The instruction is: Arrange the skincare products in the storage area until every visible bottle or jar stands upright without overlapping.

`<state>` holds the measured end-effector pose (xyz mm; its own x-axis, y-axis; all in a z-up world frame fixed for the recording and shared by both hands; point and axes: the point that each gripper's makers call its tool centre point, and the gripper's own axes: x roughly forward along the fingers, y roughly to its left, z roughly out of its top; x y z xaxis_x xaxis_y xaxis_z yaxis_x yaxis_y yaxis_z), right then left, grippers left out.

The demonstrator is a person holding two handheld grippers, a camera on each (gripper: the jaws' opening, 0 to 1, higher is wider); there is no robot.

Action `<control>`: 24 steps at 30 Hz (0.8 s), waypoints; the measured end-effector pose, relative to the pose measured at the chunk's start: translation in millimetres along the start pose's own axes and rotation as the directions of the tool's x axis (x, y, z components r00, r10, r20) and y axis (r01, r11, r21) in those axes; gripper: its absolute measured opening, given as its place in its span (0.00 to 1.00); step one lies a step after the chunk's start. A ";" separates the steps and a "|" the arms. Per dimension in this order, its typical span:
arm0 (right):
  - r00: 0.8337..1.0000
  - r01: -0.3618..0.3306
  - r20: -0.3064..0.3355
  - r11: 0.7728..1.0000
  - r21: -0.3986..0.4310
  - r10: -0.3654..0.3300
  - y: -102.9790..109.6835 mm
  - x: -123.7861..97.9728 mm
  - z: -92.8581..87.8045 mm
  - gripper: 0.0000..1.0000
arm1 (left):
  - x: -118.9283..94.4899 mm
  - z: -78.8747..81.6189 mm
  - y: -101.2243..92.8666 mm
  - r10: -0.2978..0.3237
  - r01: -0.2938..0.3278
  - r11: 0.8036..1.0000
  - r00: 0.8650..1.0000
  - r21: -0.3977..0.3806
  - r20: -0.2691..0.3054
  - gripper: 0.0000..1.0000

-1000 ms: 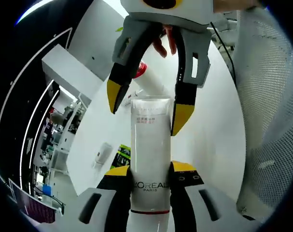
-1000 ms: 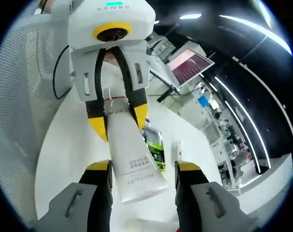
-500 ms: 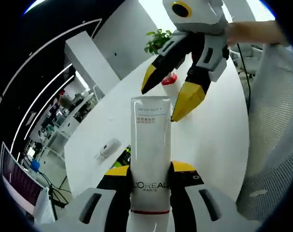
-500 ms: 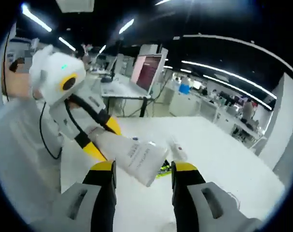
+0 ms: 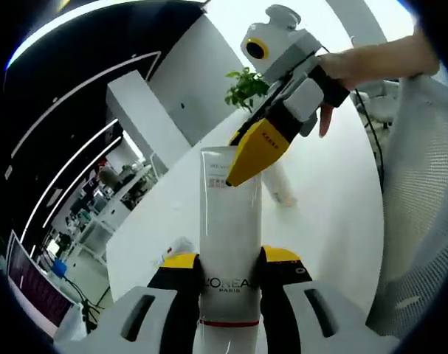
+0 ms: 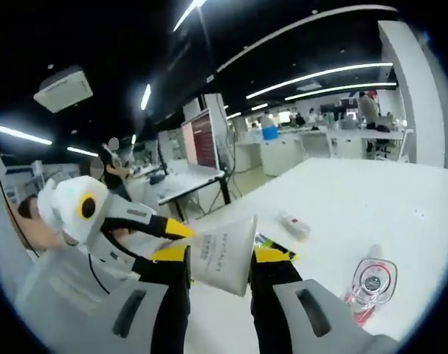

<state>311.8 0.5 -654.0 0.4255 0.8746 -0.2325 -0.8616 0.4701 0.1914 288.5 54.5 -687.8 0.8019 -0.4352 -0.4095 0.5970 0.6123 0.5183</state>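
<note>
In the left gripper view, the left hand-held gripper squeezes a white tube, held up above the white surface. The right hand-held gripper has its jaws around the tube's flat end; whether they press it, I cannot tell. A clear bottle lies on the surface nearby.

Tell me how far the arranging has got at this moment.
Nothing looks placed yet. In hand: the left tongs are clamped on the white tube, held off the table; the right tongs look empty. Left: stand the tube up, and the clear red-capped bottle lies on its side.
</note>
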 end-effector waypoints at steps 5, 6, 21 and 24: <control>0.997 -0.071 0.016 0.990 0.121 0.069 9.0 -4.7 -1.6 0.23 | -1.7 10.4 -6.5 -0.012 0.011 1.000 0.999 0.029 0.039 0.28; 0.996 -0.089 0.017 0.987 0.132 0.088 11.5 -5.8 -1.5 0.22 | -1.6 11.0 -7.0 -0.015 0.013 0.999 0.999 0.032 0.041 0.28; 0.990 -0.136 -0.022 0.987 0.087 0.139 32.8 -4.6 5.0 0.08 | 3.5 4.1 -10.7 -0.031 0.030 0.998 0.999 0.051 0.008 0.29; 0.993 -0.120 -0.009 0.992 0.046 0.121 36.3 -5.6 11.1 0.07 | 3.6 7.0 -6.3 0.003 -0.005 0.996 1.000 0.094 0.024 0.30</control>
<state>281.3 14.0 -635.2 0.3158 0.9238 -0.2166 -0.8930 0.3665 0.2612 287.8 44.4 -687.3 0.8038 -0.4490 -0.3902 0.5928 0.5494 0.5889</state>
